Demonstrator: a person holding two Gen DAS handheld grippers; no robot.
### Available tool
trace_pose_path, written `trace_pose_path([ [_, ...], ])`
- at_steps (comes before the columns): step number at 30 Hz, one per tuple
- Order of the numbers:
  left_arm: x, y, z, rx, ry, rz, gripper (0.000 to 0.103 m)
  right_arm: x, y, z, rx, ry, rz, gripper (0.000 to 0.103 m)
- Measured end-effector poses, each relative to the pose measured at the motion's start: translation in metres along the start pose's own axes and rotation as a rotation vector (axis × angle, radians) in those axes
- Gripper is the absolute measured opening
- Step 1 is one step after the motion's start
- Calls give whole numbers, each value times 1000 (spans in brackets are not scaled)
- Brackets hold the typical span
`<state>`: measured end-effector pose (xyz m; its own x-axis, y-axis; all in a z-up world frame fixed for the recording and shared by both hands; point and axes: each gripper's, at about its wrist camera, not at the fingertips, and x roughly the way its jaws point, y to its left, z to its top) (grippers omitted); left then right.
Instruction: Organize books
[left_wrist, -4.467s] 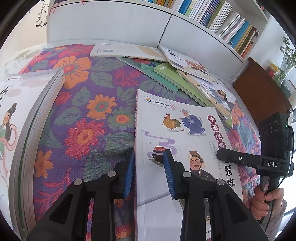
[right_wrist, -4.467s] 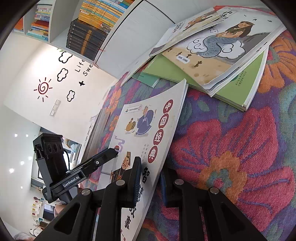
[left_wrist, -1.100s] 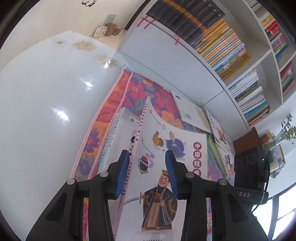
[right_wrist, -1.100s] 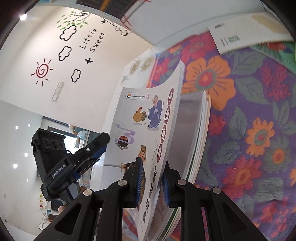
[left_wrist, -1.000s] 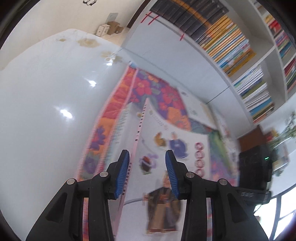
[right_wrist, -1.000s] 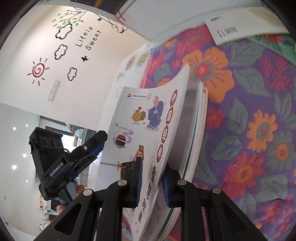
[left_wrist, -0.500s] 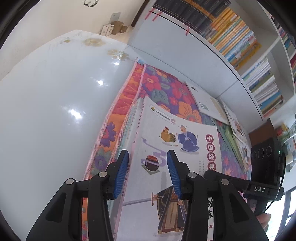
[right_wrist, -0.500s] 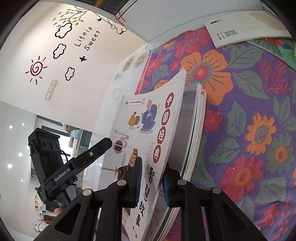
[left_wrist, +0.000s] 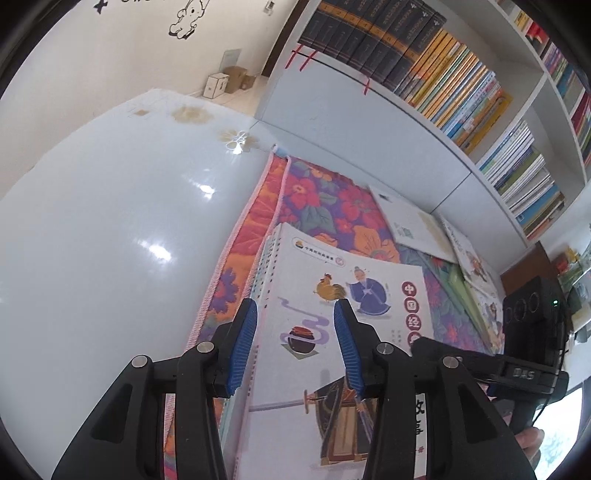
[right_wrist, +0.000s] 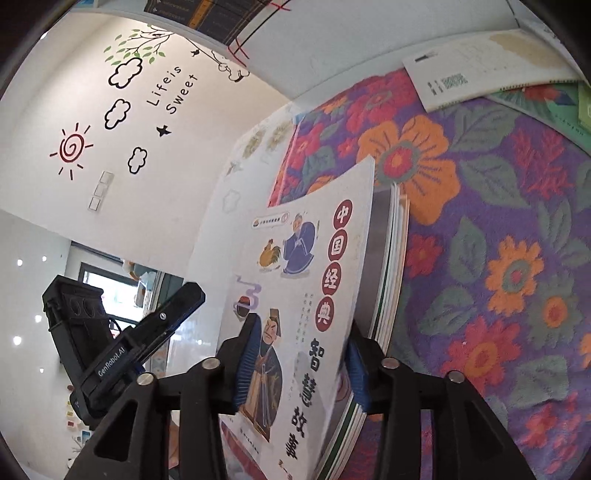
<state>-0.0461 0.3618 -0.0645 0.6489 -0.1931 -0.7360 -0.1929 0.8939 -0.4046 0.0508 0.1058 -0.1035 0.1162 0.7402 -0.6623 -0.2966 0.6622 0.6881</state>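
Observation:
A white picture book (left_wrist: 354, 295) with a rooster and a robed man on its cover lies on a stack of books (left_wrist: 264, 266) at the left end of the floral cloth. My left gripper (left_wrist: 295, 347) stands open astride the book's spine edge, one finger beside the stack and one over the cover. In the right wrist view the same book (right_wrist: 306, 266) passes between the jaws of my right gripper (right_wrist: 301, 363). Those jaws are opening and their pads stand clear of the cover. The stack (right_wrist: 391, 258) shows under the book's right edge.
The floral cloth (right_wrist: 498, 184) covers a glossy white table (left_wrist: 110, 221). More books (left_wrist: 417, 225) lie spread at the cloth's far right, one white one (right_wrist: 491, 62) near the cabinet. A full bookshelf (left_wrist: 443, 66) rises behind. A hand (left_wrist: 528, 439) holds the right gripper's handle.
The picture book has sunk from a steep tilt to lie nearly flat on the stack. My right gripper's jaws, shut on its edge before, have spread apart.

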Motion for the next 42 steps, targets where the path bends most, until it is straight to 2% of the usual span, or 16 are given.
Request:
trace_pose_path([
  [5,-1,3,-1,-8,0,-3,41,0,6,-1,-21,0,-8,52],
  [8,-4,3,0,-12,-9,-12,41,4,20,-2,-107,13,-86,53],
  [10,-3,3,0,-10,-7,-10,41,9,33,-4,-185,25,-154,57],
  [16,-2,2,-1,2,-4,15,41,12,40,-9,-264,31,-262,57],
  [20,-3,-3,-3,23,-7,24,41,20,51,-13,-395,63,-444,57],
  [21,-3,-5,-4,36,-7,31,41,21,51,-15,-405,65,-463,57],
  [24,-2,-11,-7,64,-10,56,41,19,40,-17,-372,98,-444,57],
  [27,-1,-18,-10,89,-12,85,41,8,30,-17,-345,63,-436,57],
  [31,-2,-27,-12,69,4,66,41,-18,9,-14,-252,31,-362,57],
  [33,-4,-37,-14,80,-5,85,41,-34,-3,-13,-223,19,-343,57],
  [37,-5,-69,-14,94,7,57,41,-75,-24,-11,-170,-38,-356,57],
  [42,-1,-133,-15,166,10,26,41,-137,-61,-10,-67,-117,-314,57],
])
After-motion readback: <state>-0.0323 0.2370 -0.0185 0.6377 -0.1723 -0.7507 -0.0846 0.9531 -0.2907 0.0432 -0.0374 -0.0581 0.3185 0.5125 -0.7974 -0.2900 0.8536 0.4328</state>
